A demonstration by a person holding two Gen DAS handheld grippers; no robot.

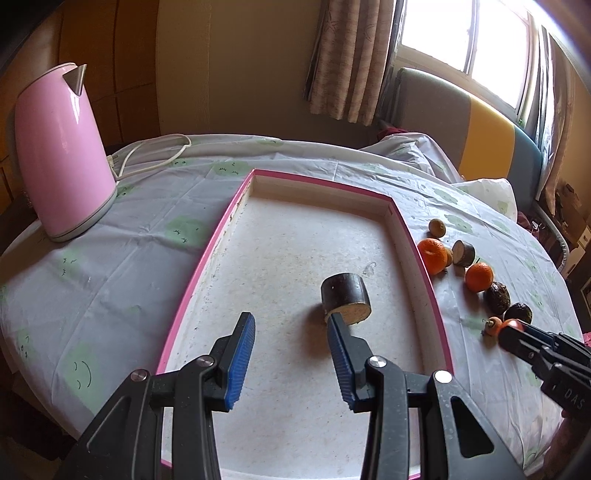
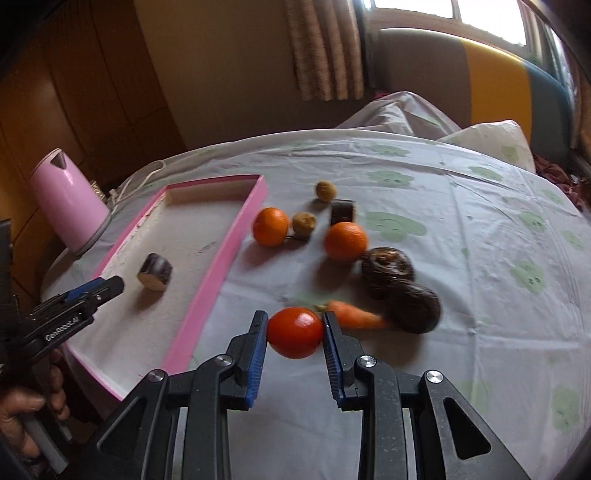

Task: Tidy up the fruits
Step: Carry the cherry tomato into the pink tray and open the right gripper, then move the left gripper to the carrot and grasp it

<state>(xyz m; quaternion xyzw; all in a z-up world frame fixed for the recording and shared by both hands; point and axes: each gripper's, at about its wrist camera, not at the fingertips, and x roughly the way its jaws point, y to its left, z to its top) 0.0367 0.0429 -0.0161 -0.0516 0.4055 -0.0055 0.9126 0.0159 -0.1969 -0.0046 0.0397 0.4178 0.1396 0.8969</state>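
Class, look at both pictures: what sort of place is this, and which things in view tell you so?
Probably a room in a home: a pink electric kettle stands on a table under a printed cloth, and curtains hang beside a window.

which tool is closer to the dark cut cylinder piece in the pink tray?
Left. The left tool, open, sits right at the dark cylinder piece; the right tool grips a red tomato outside the pink tray.

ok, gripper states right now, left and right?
Left gripper: open, holding nothing; the dark cut piece lies in the pink tray just past its fingers.
Right gripper: closed on the tomato.
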